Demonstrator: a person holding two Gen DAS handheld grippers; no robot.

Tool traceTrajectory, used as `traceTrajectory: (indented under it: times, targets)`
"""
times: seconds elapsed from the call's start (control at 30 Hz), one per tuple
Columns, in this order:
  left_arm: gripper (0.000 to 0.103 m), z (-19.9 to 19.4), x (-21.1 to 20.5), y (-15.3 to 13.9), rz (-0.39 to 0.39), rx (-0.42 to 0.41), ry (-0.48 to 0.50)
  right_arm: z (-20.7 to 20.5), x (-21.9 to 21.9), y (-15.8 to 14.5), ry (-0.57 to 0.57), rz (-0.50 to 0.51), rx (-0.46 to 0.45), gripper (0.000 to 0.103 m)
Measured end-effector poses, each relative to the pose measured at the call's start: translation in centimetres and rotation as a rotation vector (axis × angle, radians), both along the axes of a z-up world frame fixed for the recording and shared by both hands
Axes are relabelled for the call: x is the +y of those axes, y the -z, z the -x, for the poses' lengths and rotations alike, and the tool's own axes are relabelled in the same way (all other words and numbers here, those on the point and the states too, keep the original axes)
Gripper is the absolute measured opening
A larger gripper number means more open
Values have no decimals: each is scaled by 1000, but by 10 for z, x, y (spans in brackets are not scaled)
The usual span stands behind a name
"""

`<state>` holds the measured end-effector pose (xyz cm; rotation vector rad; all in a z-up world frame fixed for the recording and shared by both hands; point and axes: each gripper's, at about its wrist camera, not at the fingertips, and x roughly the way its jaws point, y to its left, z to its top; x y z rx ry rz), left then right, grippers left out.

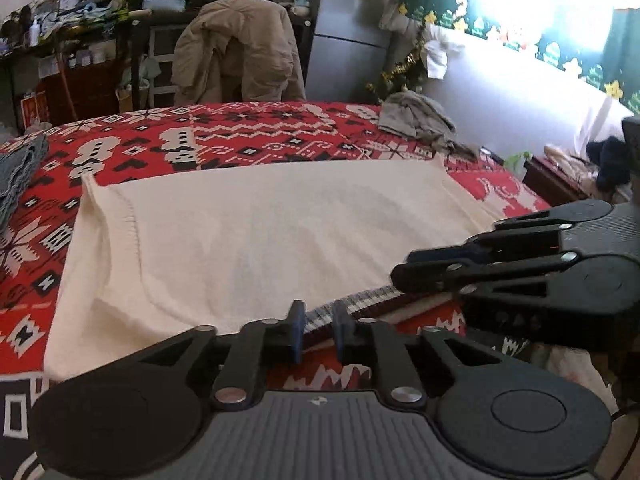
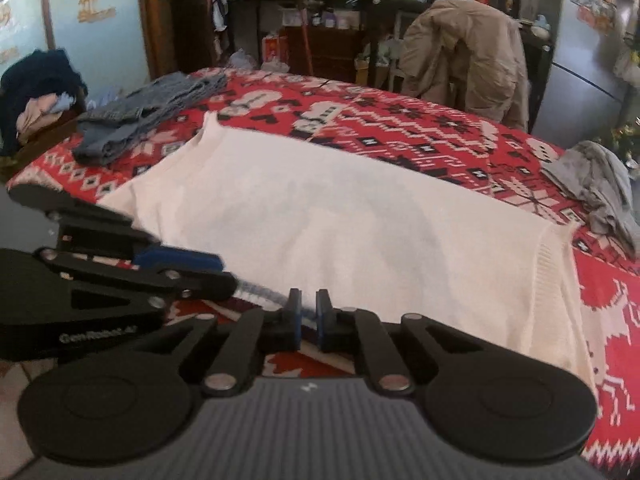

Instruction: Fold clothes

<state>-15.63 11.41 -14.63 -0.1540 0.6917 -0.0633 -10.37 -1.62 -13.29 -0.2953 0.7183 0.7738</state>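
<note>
Presently I log: cream sweater [image 1: 256,236] flat on the red patterned blanket [image 1: 256,132], striped hem [image 1: 360,300] near. Left gripper [image 1: 317,330] slightly apart over the hem; right gripper [image 2: 307,320] nearly together, grip unclear.

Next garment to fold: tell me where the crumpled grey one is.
The crumpled grey garment lies on the red patterned blanket, at its far right corner in both views, beyond the cream sweater and apart from it.

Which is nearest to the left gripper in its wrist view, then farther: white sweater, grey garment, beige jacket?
From the left gripper:
1. White sweater, spread just ahead.
2. Grey garment, crumpled, far right of the bed.
3. Beige jacket, draped on a chair beyond the bed.
</note>
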Motion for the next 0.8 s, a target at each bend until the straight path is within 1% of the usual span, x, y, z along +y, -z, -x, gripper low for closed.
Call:
traceTrajectory:
  times: [0.03,0.07,0.1,0.17,0.2,0.23,0.27,0.3,0.37,0.43,0.5,0.53,0.63,0.73,0.8]
  targets:
    - [30,1,0,-1,-1,-1,-1,0,-3,-3,11,-10,1,20]
    - [33,3,1,-2,-3,-2,-1,0,-7,-6,22,-19,2,29]
    - [36,4,0,-3,-8,-5,2,0,-10,-9,36,-29,4,34]
    - [41,5,-1,-5,-16,-11,-9,1,-18,-14,58,-51,5,64]
    - [45,5,-1,-6,-19,-13,-18,2,-21,-17,65,-65,2,71]
    - [48,5,0,-6,-21,-13,-27,3,-23,-19,68,-72,-6,82]
    - [49,5,0,-7,-23,-7,-35,4,-25,-21,71,-76,-15,89]
    - [50,4,0,-8,-27,3,-39,5,-26,-23,74,-78,-23,91]
    - [52,2,0,-11,-39,18,-53,6,-28,-25,70,-77,-32,101]
    - [58,2,0,-14,-64,21,-80,6,-29,-26,72,-69,-42,102]
    - [60,3,0,-18,-88,17,-102,5,-29,-28,67,-59,-46,102]
    - [62,4,0,-20,-97,14,-113,5,-29,-30,64,-56,-47,102]
    - [66,4,2,-23,-110,28,-126,3,-30,-34,54,-56,-41,102]
    - [71,5,6,-25,-131,37,-161,-2,-31,-36,68,-55,-28,102]
    - [74,5,6,-26,-159,45,-188,-5,-30,-35,92,-31,-27,102]
